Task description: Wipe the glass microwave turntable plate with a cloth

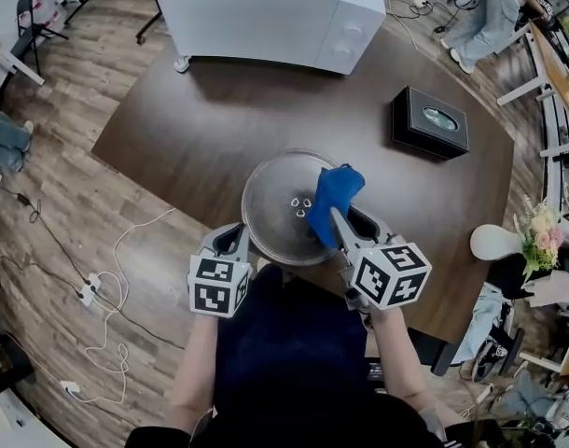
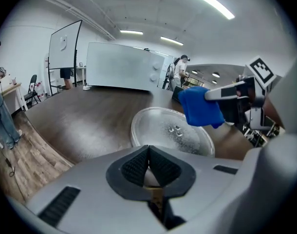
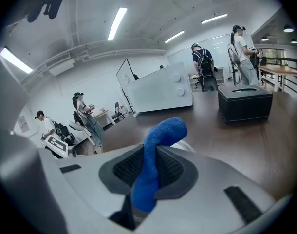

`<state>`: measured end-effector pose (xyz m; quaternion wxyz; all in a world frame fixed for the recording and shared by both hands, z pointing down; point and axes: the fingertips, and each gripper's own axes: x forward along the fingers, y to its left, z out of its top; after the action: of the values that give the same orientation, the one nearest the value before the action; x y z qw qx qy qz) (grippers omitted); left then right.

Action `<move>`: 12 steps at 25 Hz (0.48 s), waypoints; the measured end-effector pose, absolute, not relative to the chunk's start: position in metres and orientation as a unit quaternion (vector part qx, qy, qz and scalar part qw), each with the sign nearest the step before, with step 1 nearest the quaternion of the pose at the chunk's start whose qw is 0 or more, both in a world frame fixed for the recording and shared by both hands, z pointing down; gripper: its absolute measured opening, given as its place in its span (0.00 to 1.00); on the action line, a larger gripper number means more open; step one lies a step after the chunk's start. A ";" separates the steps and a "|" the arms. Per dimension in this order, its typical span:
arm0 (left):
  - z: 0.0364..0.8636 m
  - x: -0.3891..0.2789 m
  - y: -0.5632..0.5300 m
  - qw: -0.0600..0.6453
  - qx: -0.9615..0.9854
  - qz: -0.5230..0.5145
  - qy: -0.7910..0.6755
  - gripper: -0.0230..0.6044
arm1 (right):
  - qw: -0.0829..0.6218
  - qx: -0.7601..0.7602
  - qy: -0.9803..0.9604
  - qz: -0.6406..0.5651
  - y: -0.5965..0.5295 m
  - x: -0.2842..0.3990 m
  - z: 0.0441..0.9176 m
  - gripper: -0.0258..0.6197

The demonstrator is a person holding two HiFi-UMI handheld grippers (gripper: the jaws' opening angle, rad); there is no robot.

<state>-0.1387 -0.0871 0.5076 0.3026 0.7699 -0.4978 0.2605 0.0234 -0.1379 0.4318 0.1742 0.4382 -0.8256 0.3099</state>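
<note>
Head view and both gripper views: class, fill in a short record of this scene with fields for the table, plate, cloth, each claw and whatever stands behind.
table: dark brown, rounded
plate: clear glass turntable plate, at the table's near edge
cloth: blue, over the plate's right part; contact unclear
left claw: shut on the plate's near-left rim
right claw: shut on the cloth
behind: white microwave at the far edge; black box to the right
</note>
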 end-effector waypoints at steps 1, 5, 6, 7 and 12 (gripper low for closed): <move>0.510 -0.139 -0.087 0.302 0.769 0.270 -0.495 0.04 | 0.174 0.431 -0.831 0.306 -0.142 0.019 0.429 0.13; 0.515 -0.135 -0.091 0.299 0.770 0.290 -0.484 0.04 | 0.171 0.403 -0.848 0.298 -0.156 0.003 0.423 0.13; 0.515 -0.134 -0.092 0.300 0.769 0.295 -0.481 0.04 | 0.169 0.398 -0.851 0.299 -0.159 -0.001 0.423 0.13; 0.515 -0.134 -0.093 0.301 0.767 0.301 -0.480 0.04 | 0.167 0.392 -0.853 0.302 -0.161 -0.005 0.422 0.13; 0.519 -0.131 -0.092 0.279 0.765 0.366 -0.451 0.04 | 0.135 0.363 -0.856 0.344 -0.173 -0.030 0.425 0.13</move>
<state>-0.1314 -0.0917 0.5190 0.2786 0.7650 -0.4507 0.3661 -0.0304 -0.1730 0.4249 0.1348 0.3625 -0.8558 0.3435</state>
